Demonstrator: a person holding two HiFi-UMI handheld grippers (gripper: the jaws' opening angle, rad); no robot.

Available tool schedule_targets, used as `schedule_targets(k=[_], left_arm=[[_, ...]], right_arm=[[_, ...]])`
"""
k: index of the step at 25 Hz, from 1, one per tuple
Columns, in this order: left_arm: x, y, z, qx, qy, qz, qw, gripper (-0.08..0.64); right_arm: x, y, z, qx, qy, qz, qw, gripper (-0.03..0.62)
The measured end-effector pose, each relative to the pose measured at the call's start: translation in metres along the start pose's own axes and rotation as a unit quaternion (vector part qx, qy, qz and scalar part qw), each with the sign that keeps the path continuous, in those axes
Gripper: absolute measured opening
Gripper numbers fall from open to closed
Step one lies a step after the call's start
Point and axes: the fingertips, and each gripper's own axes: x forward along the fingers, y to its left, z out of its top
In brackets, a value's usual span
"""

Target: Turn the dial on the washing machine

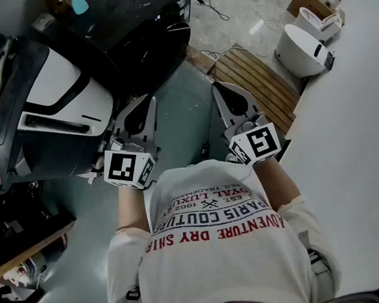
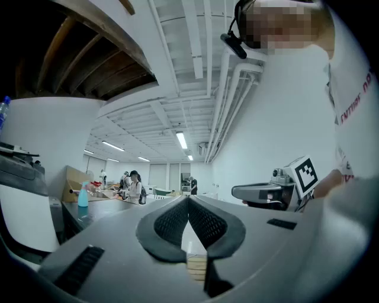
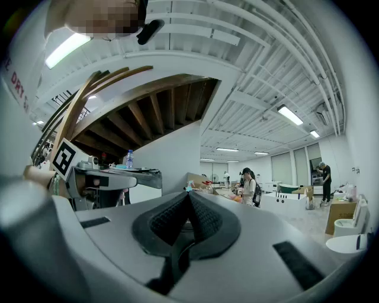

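Near glossy washing machine (image 1: 57, 89), tapered left claw (image 1: 151, 99)

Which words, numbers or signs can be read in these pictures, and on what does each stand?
"ADVENTURE DRY SHIR", cut off: red, upside down, on the person's white T-shirt.
"PARIS COUTURE": same shirt.
"EST 1962": same shirt.
Other shirt lines: too small or blurred to read.
Left tongs, right tongs: each bears a square black-and-white pattern, no letters.

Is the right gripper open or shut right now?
Shut. The right gripper shows its two pads meeting at the tips, with nothing between them.
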Motion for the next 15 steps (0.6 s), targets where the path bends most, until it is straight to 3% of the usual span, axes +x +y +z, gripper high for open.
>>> schedule_targets(k=[12, 15], left_arm=[[0.013, 0.012, -0.014, -0.008, 0.010, -0.010, 0.9999, 0.015], [0.018, 0.015, -0.016, -0.006, 0.010, -0.013, 0.9998, 0.015]], right_arm=[[0.015, -0.008, -0.016, 0.004, 0.022, -0.011, 1.000, 0.028], [0.019, -0.014, -0.012, 0.026, -0.002, -0.009, 1.000, 0.029]])
